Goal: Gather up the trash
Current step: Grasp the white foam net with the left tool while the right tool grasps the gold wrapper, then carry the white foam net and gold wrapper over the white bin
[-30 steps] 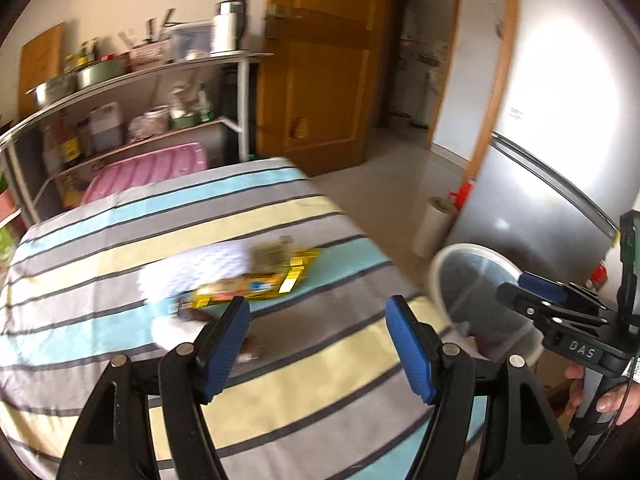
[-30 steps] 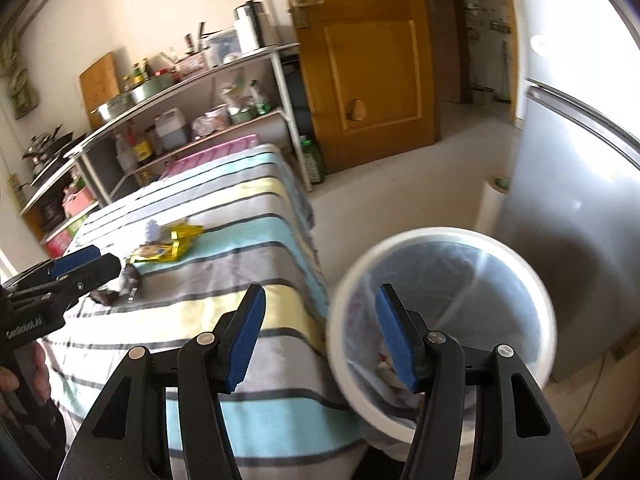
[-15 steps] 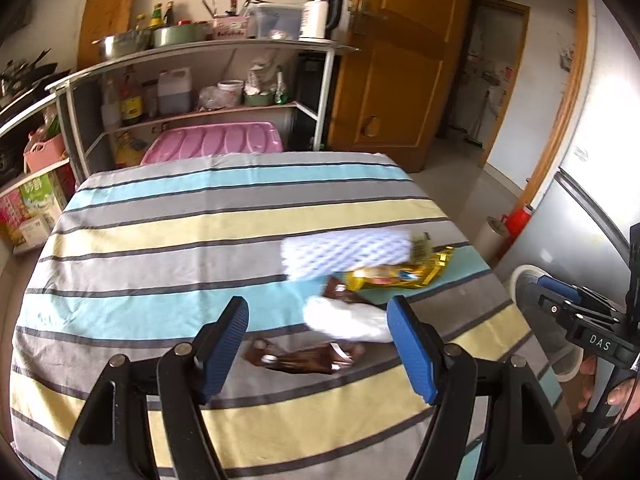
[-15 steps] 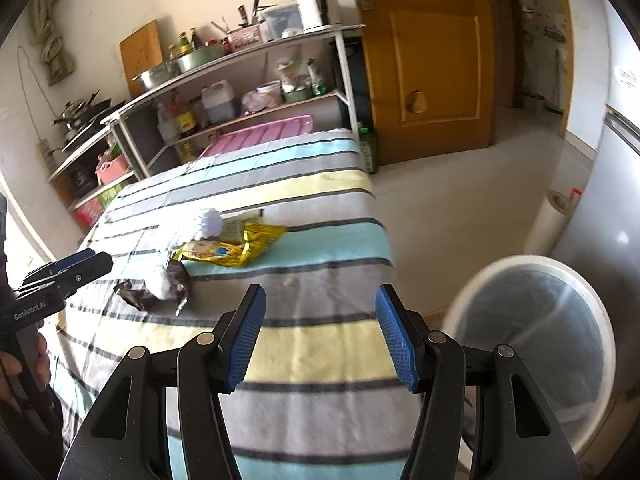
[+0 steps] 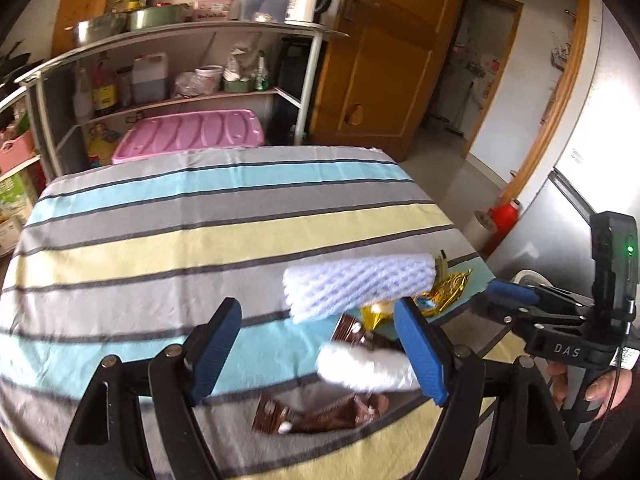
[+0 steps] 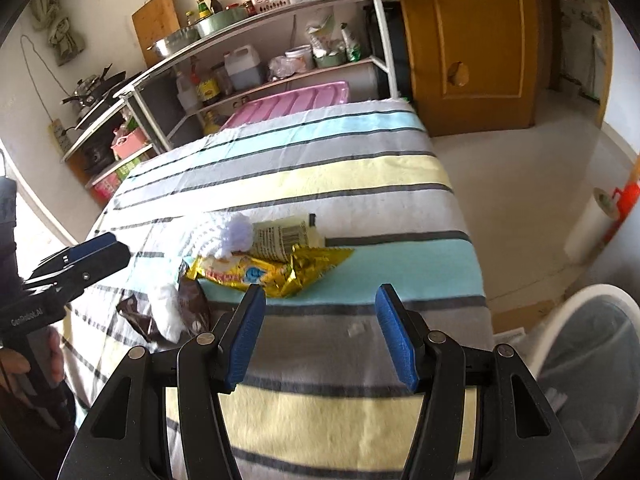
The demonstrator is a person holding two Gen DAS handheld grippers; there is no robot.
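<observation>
A heap of trash lies on the striped tablecloth (image 5: 200,240): a white foam net sleeve (image 5: 360,284), a gold snack wrapper (image 6: 276,272), a white crumpled tissue (image 5: 364,368), a brown wrapper (image 5: 320,416) and a printed label packet (image 6: 284,236). My left gripper (image 5: 320,348) is open and empty, just above the near side of the heap. My right gripper (image 6: 320,332) is open and empty, short of the gold wrapper. The white bin (image 6: 592,352) with a clear liner stands on the floor at the table's right.
A metal shelf rack (image 5: 180,40) with bottles, bowls and a kettle stands behind the table, with a pink tub lid (image 5: 188,136) below. A wooden door (image 5: 384,60) and a steel fridge (image 5: 580,216) stand at the right. A paper roll (image 6: 592,220) stands on the floor.
Both grippers swung left from the bin toward the table. The trash heap now sits close in front of both, and the bin has slid to the right edge of the right wrist view.
</observation>
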